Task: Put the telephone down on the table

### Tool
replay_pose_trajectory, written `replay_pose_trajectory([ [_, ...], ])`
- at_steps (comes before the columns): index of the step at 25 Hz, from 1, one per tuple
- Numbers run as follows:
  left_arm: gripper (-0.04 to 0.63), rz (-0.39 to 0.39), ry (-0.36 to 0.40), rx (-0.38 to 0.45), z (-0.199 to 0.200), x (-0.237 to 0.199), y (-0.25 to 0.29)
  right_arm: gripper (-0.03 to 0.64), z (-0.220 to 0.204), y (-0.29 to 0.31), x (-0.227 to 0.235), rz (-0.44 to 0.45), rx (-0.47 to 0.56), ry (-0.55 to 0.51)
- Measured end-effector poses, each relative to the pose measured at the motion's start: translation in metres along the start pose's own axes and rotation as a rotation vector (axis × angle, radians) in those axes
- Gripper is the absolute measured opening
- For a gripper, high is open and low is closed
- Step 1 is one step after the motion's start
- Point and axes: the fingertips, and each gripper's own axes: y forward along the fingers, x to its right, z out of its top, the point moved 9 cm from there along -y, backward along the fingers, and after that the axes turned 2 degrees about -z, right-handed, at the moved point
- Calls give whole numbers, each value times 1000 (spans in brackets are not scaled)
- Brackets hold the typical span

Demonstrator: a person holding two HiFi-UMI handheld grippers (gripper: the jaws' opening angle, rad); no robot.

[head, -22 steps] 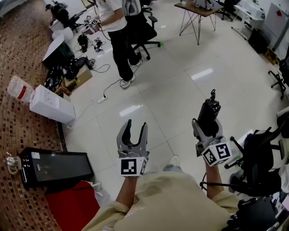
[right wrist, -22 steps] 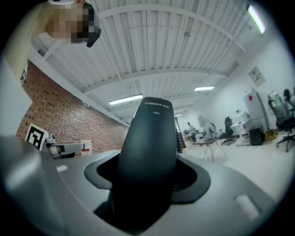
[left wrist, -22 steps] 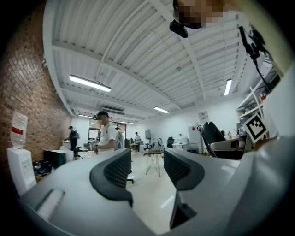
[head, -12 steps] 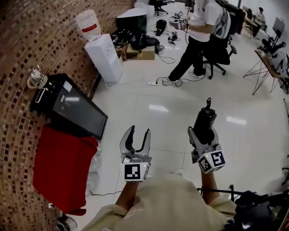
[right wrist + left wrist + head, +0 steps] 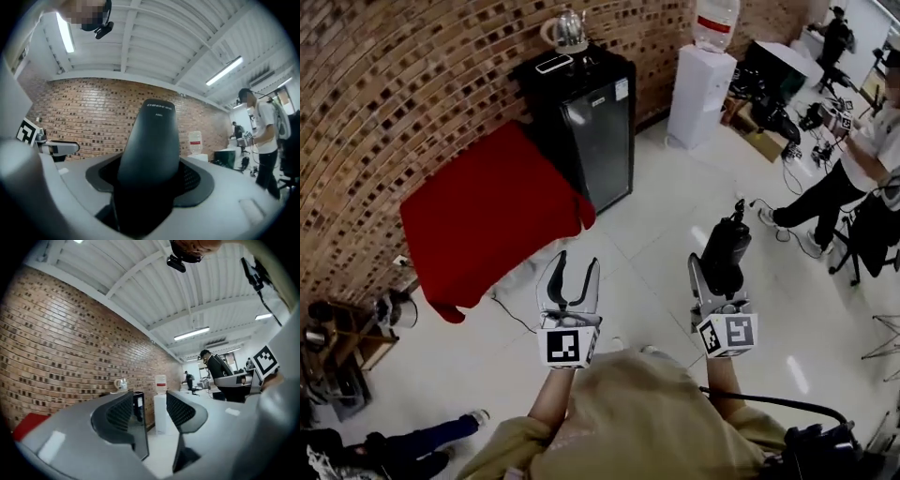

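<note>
A black telephone handset [image 5: 727, 242] with a short aerial stands upright in my right gripper [image 5: 719, 270], which is shut on its lower body. In the right gripper view the handset [image 5: 150, 145] fills the middle, clamped between both pads. My left gripper [image 5: 577, 262] hangs beside it to the left, open with nothing between its fingers; the left gripper view shows only floor and wall through its gap [image 5: 151, 414]. The table with a red cloth [image 5: 487, 211] stands against the brick wall, ahead and to the left of both grippers. Both grippers are over white floor tiles.
A black fridge [image 5: 586, 108] with a kettle [image 5: 567, 30] on top stands right of the red table. Beside it is a white water dispenser [image 5: 703, 80]. A person [image 5: 853, 173] stands at the far right among cables and boxes. A shelf with clutter [image 5: 342, 352] sits at the lower left.
The view has swung round: brick wall, fridge and red table have moved from the left edge to the upper middle. Both grippers keep their pose; the right still holds the handset.
</note>
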Motion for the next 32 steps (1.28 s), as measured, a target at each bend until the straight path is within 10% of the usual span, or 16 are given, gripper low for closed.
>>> replay_pose_trajectory([
  [12, 201, 461, 32, 14, -13, -30, -105, 308, -54, 71, -100, 500, -66, 115],
  [21, 201, 521, 61, 10, -35, -73, -130, 308, -98, 100, -172, 649, -105, 152],
  [32, 201, 486, 15, 60, -58, -253, -128, 308, -141, 207, -306, 658, -151, 112],
])
